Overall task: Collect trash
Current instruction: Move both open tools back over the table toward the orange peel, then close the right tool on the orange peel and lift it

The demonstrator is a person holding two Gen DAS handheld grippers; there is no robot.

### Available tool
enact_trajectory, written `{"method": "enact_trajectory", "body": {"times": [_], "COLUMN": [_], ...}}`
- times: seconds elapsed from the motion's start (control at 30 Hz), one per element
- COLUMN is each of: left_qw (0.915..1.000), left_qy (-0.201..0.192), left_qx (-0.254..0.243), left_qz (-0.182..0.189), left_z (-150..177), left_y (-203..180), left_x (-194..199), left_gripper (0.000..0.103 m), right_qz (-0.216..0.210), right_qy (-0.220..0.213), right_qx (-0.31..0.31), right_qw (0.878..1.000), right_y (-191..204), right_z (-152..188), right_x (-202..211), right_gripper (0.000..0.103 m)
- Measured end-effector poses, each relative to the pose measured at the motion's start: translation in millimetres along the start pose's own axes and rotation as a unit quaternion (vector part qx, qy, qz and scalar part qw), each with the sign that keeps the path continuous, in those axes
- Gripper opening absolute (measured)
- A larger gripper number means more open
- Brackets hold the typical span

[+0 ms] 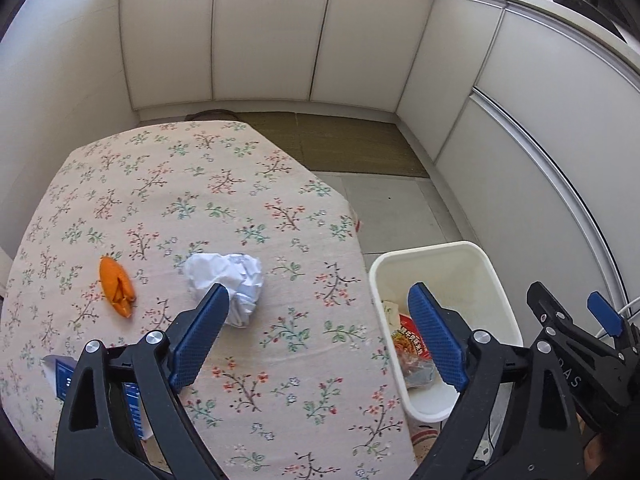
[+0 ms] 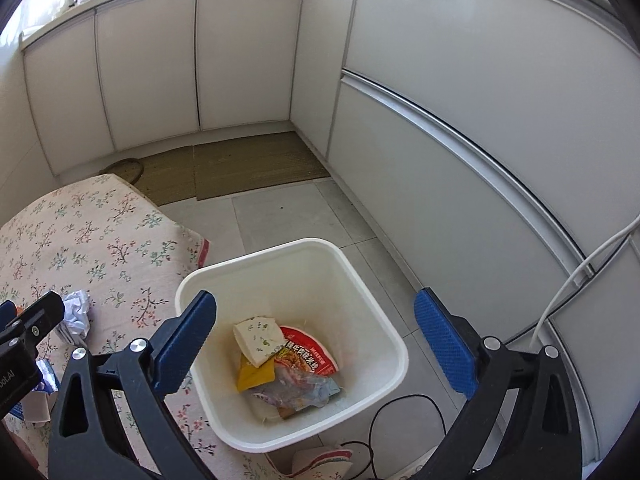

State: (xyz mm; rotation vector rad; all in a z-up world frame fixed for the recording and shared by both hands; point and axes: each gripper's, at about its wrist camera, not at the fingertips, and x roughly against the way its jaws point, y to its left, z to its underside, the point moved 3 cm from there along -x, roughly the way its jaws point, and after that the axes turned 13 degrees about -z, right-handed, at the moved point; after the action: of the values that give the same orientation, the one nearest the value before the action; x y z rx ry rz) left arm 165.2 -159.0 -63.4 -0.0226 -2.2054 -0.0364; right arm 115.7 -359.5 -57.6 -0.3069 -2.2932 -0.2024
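Two tongs are showing, each with two blue ribbed pads on black arms. The left tongs [image 1: 318, 308] are gaping wide over the floral-cloth counter [image 1: 248, 184], gripping nothing; the right tongs [image 2: 316, 312] are spreading equally wide above the bin, also empty. Nearest on the cloth, one blue-and-white carton [image 1: 60, 376] is lying partly hidden behind the left arm. Beyond it, one crumpled white paper ball [image 1: 228, 276] and one orange peel [image 1: 117, 286] are sitting apart. One white, squarish plastic bin [image 2: 360, 276] is standing on the tiled floor beside the counter, holding a red noodle lid [image 2: 310, 350], a pale wedge-shaped carton, a yellow scrap and a crinkled wrapper. Two woven mats [image 2: 256, 164] are lying before white cabinets.
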Motion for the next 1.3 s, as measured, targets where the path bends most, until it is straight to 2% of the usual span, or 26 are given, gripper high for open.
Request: {"method": "enact_trajectory", "body": {"times": [0.4,0.87,1.13,1.3], "left_qw": [0.9963,0.9808,0.9697,0.9600], "left_qy": [0.008,0.030,0.042,0.053], "left_qx": [0.059,0.144,0.179,0.219], "left_qz": [-0.063,-0.128,-0.161,-0.166], "left_z": [-1.9,9.6,19.7,24.7], "left_y": [107.5,227.3,280.6,315.8], "left_x": [2.1,6.9,7.0,10.7], "left_gripper": [0.087,0.087,0.087,0.087], "right_qz": [-0.062,-0.143,-0.182,-0.212], "right_qy": [0.003,0.017,0.050,0.092], "right_qx": [0.045,0.108,0.146,0.198], "right_qw": [0.997,0.984,0.971,0.953], "right_y": [104.2,232.9,297.9,343.9], "right_z": [-2.9,8.8,20.7,33.5], "right_x": [-10.2,-11.6,-28.0,-47.7], "right_gripper": [0.096,0.096,0.096,0.096]}}
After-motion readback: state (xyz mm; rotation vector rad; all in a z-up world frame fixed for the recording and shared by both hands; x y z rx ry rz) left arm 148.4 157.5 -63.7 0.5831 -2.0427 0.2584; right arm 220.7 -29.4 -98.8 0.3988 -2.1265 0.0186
